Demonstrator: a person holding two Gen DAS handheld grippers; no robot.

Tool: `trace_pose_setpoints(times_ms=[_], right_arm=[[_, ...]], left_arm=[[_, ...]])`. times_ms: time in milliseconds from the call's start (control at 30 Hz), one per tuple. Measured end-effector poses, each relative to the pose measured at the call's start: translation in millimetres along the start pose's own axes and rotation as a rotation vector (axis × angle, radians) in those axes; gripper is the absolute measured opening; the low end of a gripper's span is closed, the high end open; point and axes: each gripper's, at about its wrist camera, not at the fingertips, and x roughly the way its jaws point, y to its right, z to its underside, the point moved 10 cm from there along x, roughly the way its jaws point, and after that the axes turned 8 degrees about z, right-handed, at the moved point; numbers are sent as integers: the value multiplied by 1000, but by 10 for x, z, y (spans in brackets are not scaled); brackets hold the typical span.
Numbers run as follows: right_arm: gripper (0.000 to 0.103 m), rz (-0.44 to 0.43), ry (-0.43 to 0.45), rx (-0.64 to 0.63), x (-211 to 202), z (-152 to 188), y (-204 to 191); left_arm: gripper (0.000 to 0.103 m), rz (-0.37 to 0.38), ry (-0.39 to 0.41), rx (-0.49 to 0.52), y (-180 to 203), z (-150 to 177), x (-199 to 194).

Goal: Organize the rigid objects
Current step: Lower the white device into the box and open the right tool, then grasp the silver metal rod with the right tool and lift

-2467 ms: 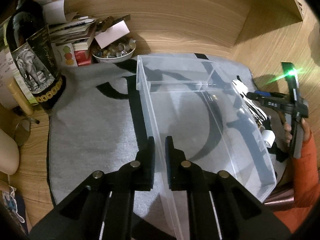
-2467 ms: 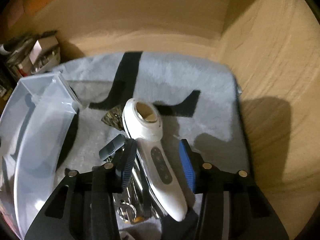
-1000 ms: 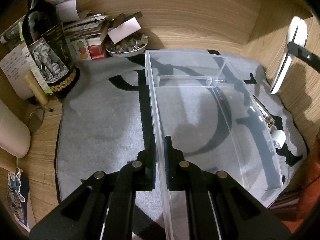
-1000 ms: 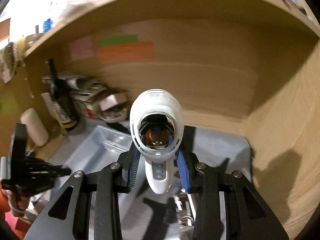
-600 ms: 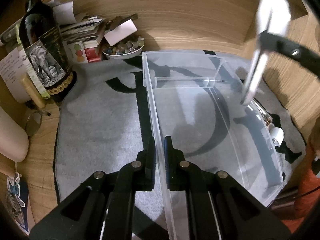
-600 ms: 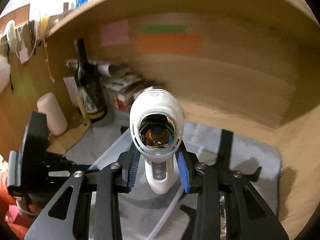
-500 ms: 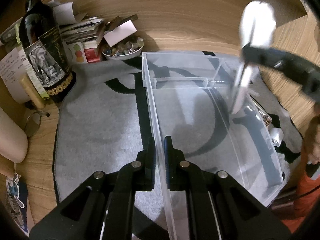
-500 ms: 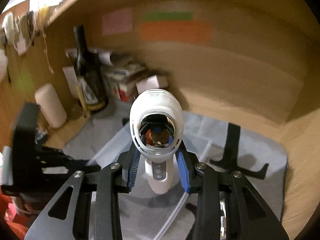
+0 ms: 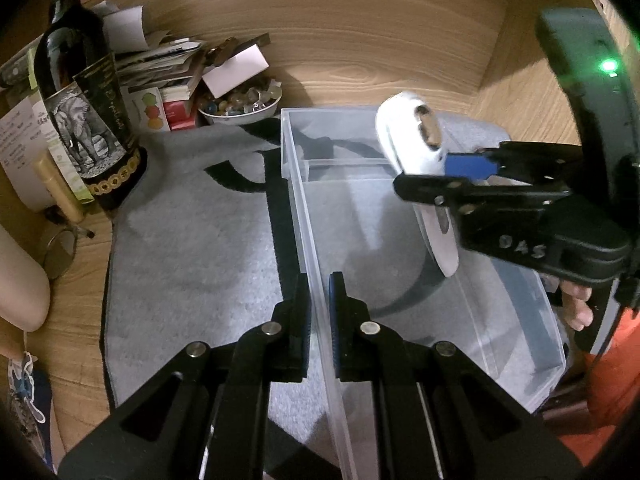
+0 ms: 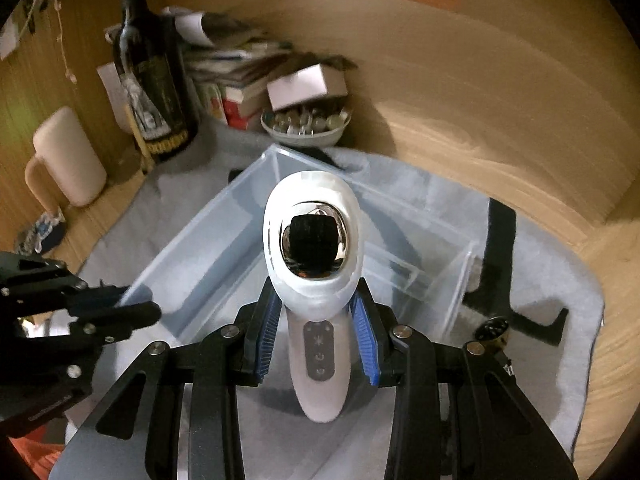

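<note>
A clear plastic bin [image 9: 532,300] lies on a grey mat [image 9: 192,248]. My left gripper [image 9: 319,300] is shut on the bin's left wall. My right gripper [image 10: 318,320] is shut on a white handheld device [image 10: 316,280] with a shiny metal head and holds it above the bin's inside [image 10: 208,264]. In the left wrist view the device [image 9: 412,144] hangs tilted over the bin, gripped by the right gripper [image 9: 444,176]. The left gripper [image 10: 132,304] shows at the bin's edge in the right wrist view.
A dark wine bottle [image 9: 84,112], stacked books and papers [image 9: 168,68] and a bowl of small trinkets [image 9: 240,104] stand at the back left against the wooden wall. A beige mug [image 10: 68,156] stands left of the mat. A small round metal object [image 10: 490,328] lies right of the bin.
My right gripper has carried the white device leftward and down, from beside the bin to above its inside. My left gripper has kept its hold on the bin wall.
</note>
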Motion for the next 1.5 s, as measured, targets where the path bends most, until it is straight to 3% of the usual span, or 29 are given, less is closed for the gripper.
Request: trace_pose_setpoints(times_ms=[200, 400, 567, 733, 1000, 1233, 1500], right_arm=[[34, 2, -42, -68, 47, 49, -108], [35, 15, -13, -83, -10, 18, -111], [46, 35, 33, -56, -150, -11, -4], [60, 82, 105, -2, -441, -61, 284], [68, 216, 167, 149, -860, 35, 1064], [68, 282, 61, 246, -631, 454, 1566], [66, 282, -77, 289, -182, 991, 1710]], left_arm=[[9, 7, 1, -2, 9, -7, 10], [9, 17, -1, -10, 8, -21, 29], [9, 19, -2, -9, -14, -28, 30], [9, 19, -1, -2, -24, -32, 38], [9, 15, 0, 2, -25, -26, 48], [9, 12, -2, 3, -30, -28, 49], [9, 3, -9, 8, -23, -21, 47]])
